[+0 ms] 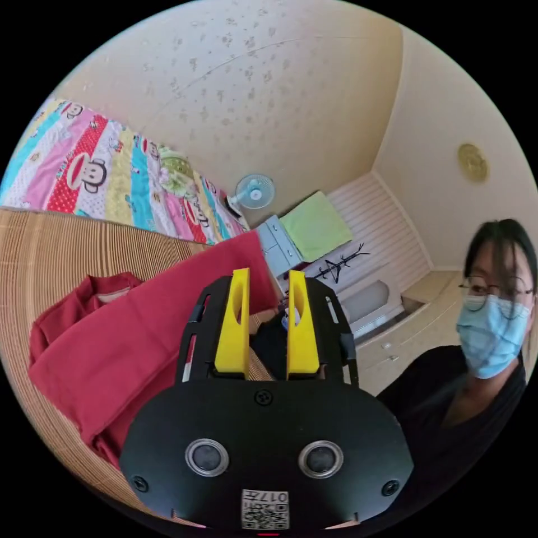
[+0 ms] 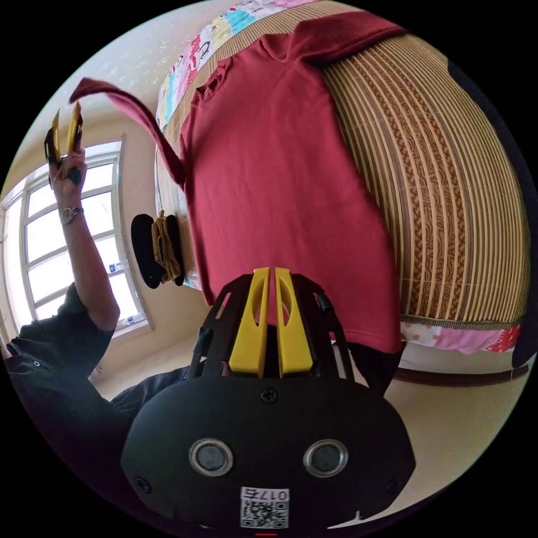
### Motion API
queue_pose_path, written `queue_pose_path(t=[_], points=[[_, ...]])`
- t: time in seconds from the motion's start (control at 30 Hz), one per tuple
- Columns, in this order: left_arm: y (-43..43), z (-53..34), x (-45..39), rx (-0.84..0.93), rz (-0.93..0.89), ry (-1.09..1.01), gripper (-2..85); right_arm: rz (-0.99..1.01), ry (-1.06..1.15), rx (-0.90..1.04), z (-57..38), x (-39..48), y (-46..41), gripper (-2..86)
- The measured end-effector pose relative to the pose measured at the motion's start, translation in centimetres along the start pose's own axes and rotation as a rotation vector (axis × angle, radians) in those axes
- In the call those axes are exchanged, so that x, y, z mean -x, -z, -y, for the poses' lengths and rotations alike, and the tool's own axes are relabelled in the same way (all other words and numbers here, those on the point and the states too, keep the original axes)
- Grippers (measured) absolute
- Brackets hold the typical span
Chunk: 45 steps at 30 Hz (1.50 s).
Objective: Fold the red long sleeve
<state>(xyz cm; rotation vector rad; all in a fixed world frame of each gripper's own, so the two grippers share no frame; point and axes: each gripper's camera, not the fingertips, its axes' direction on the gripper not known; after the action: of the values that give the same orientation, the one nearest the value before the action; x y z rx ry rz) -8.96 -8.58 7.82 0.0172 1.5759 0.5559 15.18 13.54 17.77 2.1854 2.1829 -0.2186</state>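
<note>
On the bamboo bed mat (image 2: 448, 185), the red long sleeve shirt (image 2: 280, 185) lies spread flat. Toward 10 o'clock in the right gripper view, your left hand-held gripper (image 2: 65, 124) holds one sleeve (image 2: 131, 117) raised clear of the bed, apparently pinched. Your right hand-held gripper (image 2: 268, 280) hovers at the hem, nearly closed, gripping nothing. Judged step: sleeve fold-in. Next, carry the sleeve across the shirt body and release.
</note>
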Motion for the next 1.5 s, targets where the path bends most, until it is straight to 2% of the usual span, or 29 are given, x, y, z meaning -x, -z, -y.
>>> queue_pose_path(t=[0.1,0.17,0.23,0.37,0.53,0.6,0.67,0.73,0.77,0.87,1.0,1.07,1.13,1.2,1.27,1.33,1.43,1.5], points=[[-0.1,-2.9,2.1,0.042,0.249,0.068,10.1,-0.013,0.007,-0.048,0.0,-0.2,1.4,3.6],[1.5,-6.2,5.1,0.144,0.525,0.228,10.8,-0.040,0.035,-0.069,0.9,0.1,1.9,4.5],[3.7,-8.8,7.4,0.138,0.668,0.337,11.2,-0.065,0.082,-0.092,2.9,0.9,2.6,5.6],[6.9,-12.0,12.6,0.111,0.830,0.485,12.5,-0.084,0.237,-0.228,9.3,4.1,5.1,7.0],[5.6,-12.8,16.7,0.195,0.906,0.499,9.3,-0.129,0.264,-0.296,15.8,6.6,6.9,7.4],[6.6,-11.9,16.4,0.209,0.890,0.432,6.4,-0.151,0.224,-0.287,16.0,6.1,7.3,7.2],[9.1,-10.8,15.6,0.192,0.798,0.285,4.2,-0.109,0.193,-0.223,15.5,4.2,7.1,7.0],[11.2,-10.8,16.6,0.196,0.813,0.305,4.0,-0.097,0.177,-0.154,14.5,1.8,7.2,6.7],[12.8,-11.2,18.1,0.183,0.761,0.355,4.1,-0.125,0.138,-0.150,13.6,0.2,7.9,6.6],[15.9,-12.4,20.9,0.080,0.546,0.468,5.3,-0.143,0.056,-0.227,12.6,-3.0,11.1,7.5],[17.0,-13.0,18.0,-0.007,0.647,0.468,8.5,-0.071,-0.018,-0.425,16.2,-7.1,15.9,9.1],[16.4,-14.0,15.9,-0.022,0.670,0.543,8.9,-0.033,-0.100,-0.549,18.5,-9.7,18.0,9.4],[14.9,-14.8,14.7,0.012,0.566,0.629,8.7,0.026,-0.205,-0.665,20.6,-12.5,19.6,9.7],[11.9,-14.8,13.1,0.117,0.457,0.606,7.8,0.058,-0.326,-0.711,23.8,-15.9,20.3,9.8],[7.0,-14.5,11.2,0.355,0.446,0.565,6.4,0.016,-0.402,-0.693,25.8,-17.6,19.9,9.2],[4.1,-14.7,10.6,0.484,0.446,0.547,5.7,0.035,-0.377,-0.675,27.4,-18.2,19.2,7.2],[1.6,-15.8,10.0,0.480,0.335,0.548,0.3,0.018,-0.362,-0.594,29.7,-16.7,18.9,4.3],[1.1,-17.0,9.2,0.423,0.196,0.506,-0.4,-0.013,-0.159,-0.699,29.4,-9.6,20.8,3.6]])
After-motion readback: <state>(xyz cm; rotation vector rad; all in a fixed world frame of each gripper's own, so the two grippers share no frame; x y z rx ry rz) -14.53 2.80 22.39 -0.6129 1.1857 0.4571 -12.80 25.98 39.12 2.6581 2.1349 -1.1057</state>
